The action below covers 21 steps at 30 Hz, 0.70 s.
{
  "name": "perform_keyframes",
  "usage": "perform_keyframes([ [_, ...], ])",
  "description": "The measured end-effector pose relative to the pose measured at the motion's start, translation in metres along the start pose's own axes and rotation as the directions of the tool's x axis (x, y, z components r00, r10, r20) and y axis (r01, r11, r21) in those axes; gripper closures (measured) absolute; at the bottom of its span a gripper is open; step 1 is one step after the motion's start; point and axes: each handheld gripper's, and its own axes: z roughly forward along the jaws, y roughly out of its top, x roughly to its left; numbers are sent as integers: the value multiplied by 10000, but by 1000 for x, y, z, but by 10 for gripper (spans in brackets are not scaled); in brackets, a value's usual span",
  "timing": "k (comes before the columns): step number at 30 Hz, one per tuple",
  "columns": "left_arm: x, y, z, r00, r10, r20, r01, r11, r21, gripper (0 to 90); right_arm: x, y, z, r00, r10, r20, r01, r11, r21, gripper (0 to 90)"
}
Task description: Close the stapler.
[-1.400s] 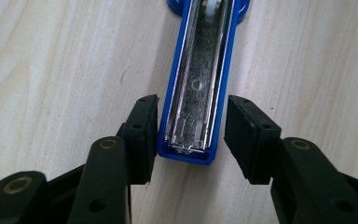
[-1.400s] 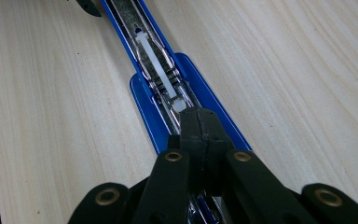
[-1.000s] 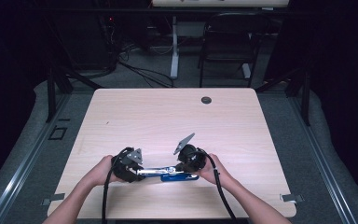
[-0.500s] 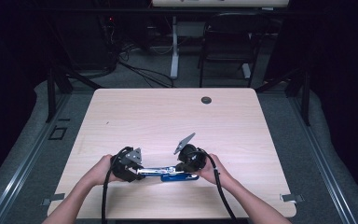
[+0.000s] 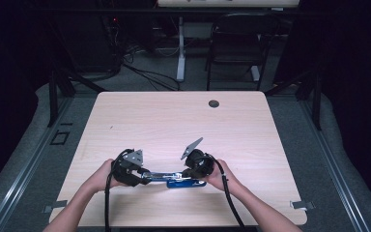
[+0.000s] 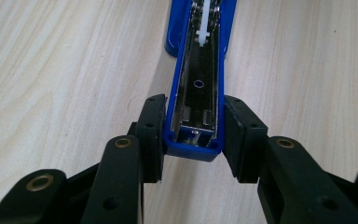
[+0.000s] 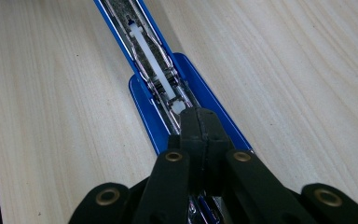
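Note:
A blue stapler [image 5: 174, 180] lies swung open flat near the table's front edge, between my two grippers. My left gripper [image 5: 142, 176] is shut on the free end of its blue upper arm [image 6: 198, 88]; in the left gripper view the gripper [image 6: 193, 135] has one pad on each side of that arm. My right gripper [image 5: 189, 176] comes in from the other end. In the right gripper view its jaws [image 7: 199, 116] are pressed together, tips down in the stapler's metal channel [image 7: 154, 70], just behind the white plastic pusher rod [image 7: 151, 56]. Nothing shows between those tips.
The light wooden table [image 5: 174, 121] has a small black grommet [image 5: 214, 103] near its far edge. Beyond it stand a dark chair [image 5: 236, 43] and cables on the grey floor. The person's forearms come in from the bottom edge.

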Motion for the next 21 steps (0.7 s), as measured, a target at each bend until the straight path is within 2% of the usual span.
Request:
perform_keyframes([
  [6,0,0,-3,10000,29,49,-28,9997,-251,630,1,0,0,10000,-30,43,30,10000,-23,900],
  [12,0,2,-9,9998,-100,150,114,9954,-950,629,3,3,1,9999,-136,-5,136,9996,-255,900],
  [21,-3,4,-9,10000,54,-57,-60,9950,-999,625,8,6,4,9997,-246,-5,245,9987,-453,899],
])
